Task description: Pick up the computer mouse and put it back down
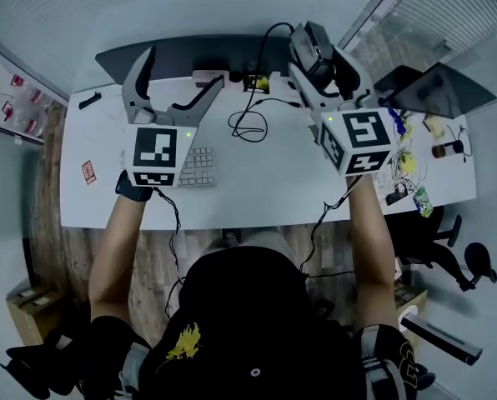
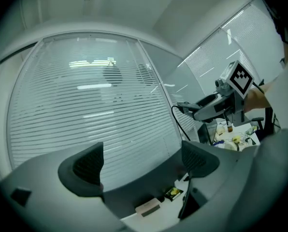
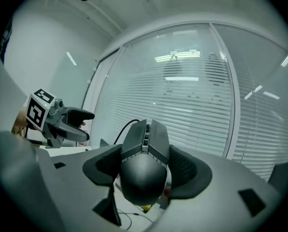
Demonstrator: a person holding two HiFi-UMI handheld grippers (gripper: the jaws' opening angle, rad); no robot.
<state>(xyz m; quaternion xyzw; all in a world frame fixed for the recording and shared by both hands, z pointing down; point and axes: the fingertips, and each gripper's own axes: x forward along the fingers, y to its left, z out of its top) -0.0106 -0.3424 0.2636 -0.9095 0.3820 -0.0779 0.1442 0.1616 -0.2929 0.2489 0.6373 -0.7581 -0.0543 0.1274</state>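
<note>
right claw (image 3: 146, 168) clamps computer mouse (image 3: 144, 151) aloft; left claw (image 2: 143, 163) spread, empty

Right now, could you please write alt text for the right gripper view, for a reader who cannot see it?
The right gripper holds a dark computer mouse between its two jaws, with the cable trailing away behind it. At the left, the left gripper hovers with its jaws apart, and window blinds fill the background.
</note>
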